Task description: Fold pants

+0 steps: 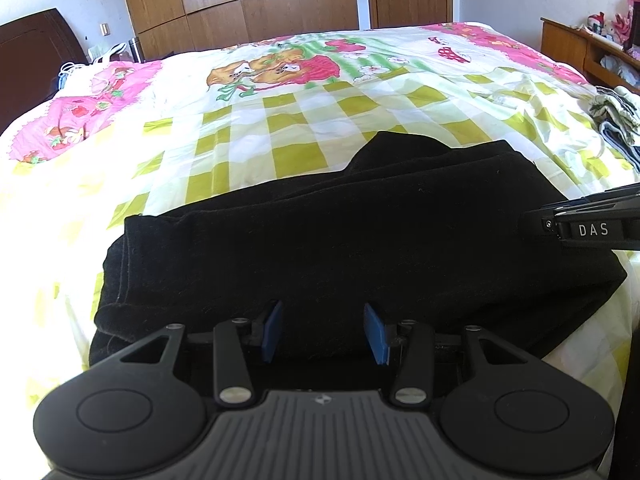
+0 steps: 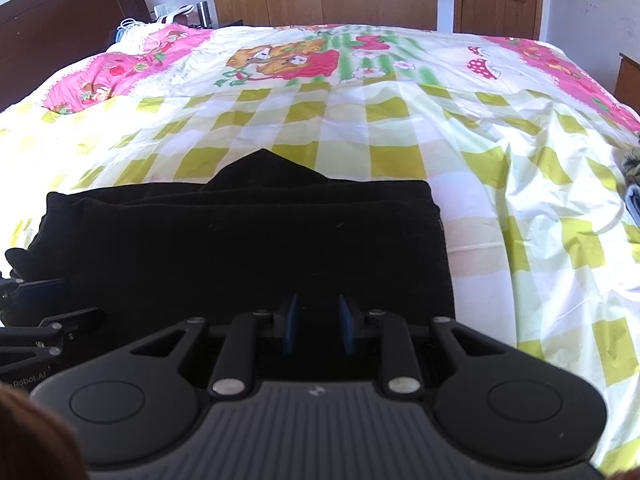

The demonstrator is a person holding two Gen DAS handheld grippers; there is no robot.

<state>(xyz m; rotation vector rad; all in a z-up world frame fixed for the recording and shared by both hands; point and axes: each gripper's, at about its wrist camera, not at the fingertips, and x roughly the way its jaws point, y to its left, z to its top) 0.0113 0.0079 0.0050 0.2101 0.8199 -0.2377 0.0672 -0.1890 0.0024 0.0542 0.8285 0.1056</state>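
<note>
Now the black pants [image 1: 320, 232] are lying folded on the checked bedspread [image 1: 248, 136], long axis running sideways, while the left claw [image 1: 324, 332] and right claw [image 2: 318, 328] are both hovering released over their near edge, the right one narrower.

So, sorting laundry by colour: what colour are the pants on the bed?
Plain black pants, seen best in the right wrist view.

matt black cloth pants [image 1: 340, 236] on smooth printed cotton bedspread [image 1: 280, 120]
</note>
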